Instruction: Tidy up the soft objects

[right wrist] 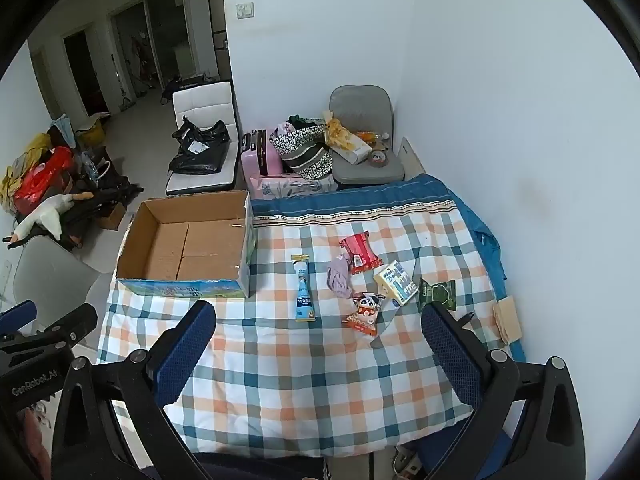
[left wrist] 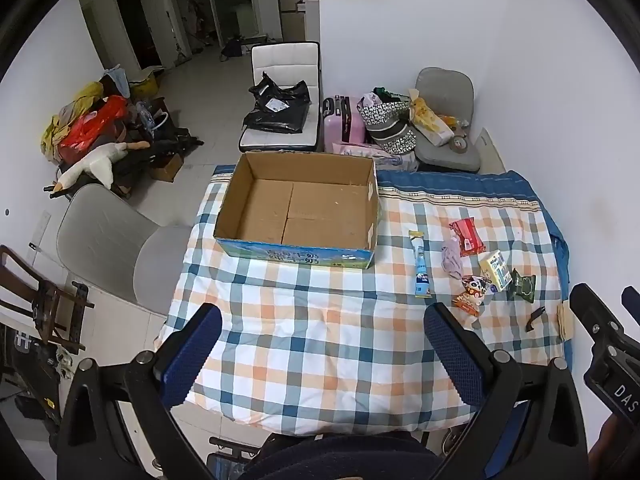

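Observation:
An open, empty cardboard box [left wrist: 298, 204] [right wrist: 188, 240] stands at the far left of the checked cloth. Right of it lie a blue-and-yellow tube pack [left wrist: 420, 264] [right wrist: 303, 288], a crumpled lilac cloth [left wrist: 452, 258] [right wrist: 339, 276], a red packet [left wrist: 467, 236] [right wrist: 360, 254], a yellow-white pack [left wrist: 496, 270] [right wrist: 396, 283], a panda snack bag [left wrist: 472, 290] [right wrist: 366, 310] and a dark green packet [left wrist: 522, 285] [right wrist: 438, 294]. My left gripper [left wrist: 322, 320] and right gripper [right wrist: 318, 318] are open and empty, held above the near part of the cloth.
The table [left wrist: 320, 344] carries a checked quilt with a blue blanket edge [right wrist: 360, 200] at the far side. A tan pad [right wrist: 507, 318] and a small black clip [left wrist: 535, 318] lie at the right edge. Grey chairs [left wrist: 120, 244], a pink suitcase [left wrist: 340, 124] and bags stand around; a wall is on the right.

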Tool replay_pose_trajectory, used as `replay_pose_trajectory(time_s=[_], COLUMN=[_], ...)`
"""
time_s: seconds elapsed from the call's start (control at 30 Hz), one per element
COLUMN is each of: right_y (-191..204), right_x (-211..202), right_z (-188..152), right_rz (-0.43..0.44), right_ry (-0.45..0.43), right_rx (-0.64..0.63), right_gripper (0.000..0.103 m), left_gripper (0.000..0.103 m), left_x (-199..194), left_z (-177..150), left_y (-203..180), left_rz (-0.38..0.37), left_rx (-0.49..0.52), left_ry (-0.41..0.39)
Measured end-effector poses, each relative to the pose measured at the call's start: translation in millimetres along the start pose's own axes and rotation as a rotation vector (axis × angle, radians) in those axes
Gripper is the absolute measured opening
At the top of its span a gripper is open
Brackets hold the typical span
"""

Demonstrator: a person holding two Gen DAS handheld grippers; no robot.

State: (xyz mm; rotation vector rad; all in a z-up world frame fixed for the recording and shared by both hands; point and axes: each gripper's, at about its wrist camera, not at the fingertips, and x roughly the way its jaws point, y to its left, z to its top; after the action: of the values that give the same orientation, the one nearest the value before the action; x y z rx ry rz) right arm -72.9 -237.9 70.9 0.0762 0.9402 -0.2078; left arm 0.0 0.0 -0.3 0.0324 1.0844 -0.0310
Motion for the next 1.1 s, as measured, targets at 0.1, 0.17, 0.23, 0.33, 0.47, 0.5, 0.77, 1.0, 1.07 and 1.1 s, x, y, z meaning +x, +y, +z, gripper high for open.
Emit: replay_pose_trajectory(time_s=[0.1, 0.17, 0.23, 0.33, 0.47, 0.5, 0.77, 1.0, 1.07, 1.1], right_y=[0.6, -0.1, -1.5, -0.1, -2.0, -2.3, -1.2, -3.5, -2.2, -1.5], right_x=[-0.6, -0.3, -0.2, -0.8, 3.0, 2.9, 1.1, 1.9, 3.0, 4.0], right_z=[0.2, 0.1, -0.3, 0.5, -0.8, -1.0, -2.3, -4.9, -4.8, -4.7], right_rz=[0.006, 0.007, 0.008, -0.007, -0.009, -0.01, -0.021, -0.029, -0.033, -0.033], right_ry=[-0.005, -0.002, 0.0, 0.003, 0.011, 0.011, 0.014, 0.029, 0.033, 0.036], right_rx=[0.005, 0.009, 0.012, 0.001, 0.004, 0.004, 0.008, -0.008, -0.012, -0.013], right_gripper=[0.103, 0.103, 0.103, 0.103, 0.103, 0.103, 0.103, 0.103, 0.103, 0.103], left_gripper=[0.103, 0.103, 0.103, 0.103, 0.103, 0.103, 0.103, 0.103, 0.103, 0.103], left_x=[-1.3, -2.6, -3.1, -3.3, -5.8, -4.9, -3.9, -3.3, -3.3, -3.2], left_z=[3.3, 5.4, 6.0, 4.6, 4.6, 3.5, 2.3, 0.0, -0.5, -0.6], left_y=[-0.7, 1.2, 2.4, 2.3, 2.3, 1.8, -0.7, -1.4, -1.3, -1.2], left_rz=[0.002, -0.003, -0.004, -0.002, -0.001, 0.0, 0.002, 0.0, 0.0, -0.001], left_rx=[0.002, -0.001, -0.003, -0.005, -0.006, -0.008, -0.009, -0.008, -0.008, -0.008], left_ry=[-0.004, -0.005, -0.005, -0.008, -0.008, -0.009, -0.008, -0.004, -0.004, -0.003])
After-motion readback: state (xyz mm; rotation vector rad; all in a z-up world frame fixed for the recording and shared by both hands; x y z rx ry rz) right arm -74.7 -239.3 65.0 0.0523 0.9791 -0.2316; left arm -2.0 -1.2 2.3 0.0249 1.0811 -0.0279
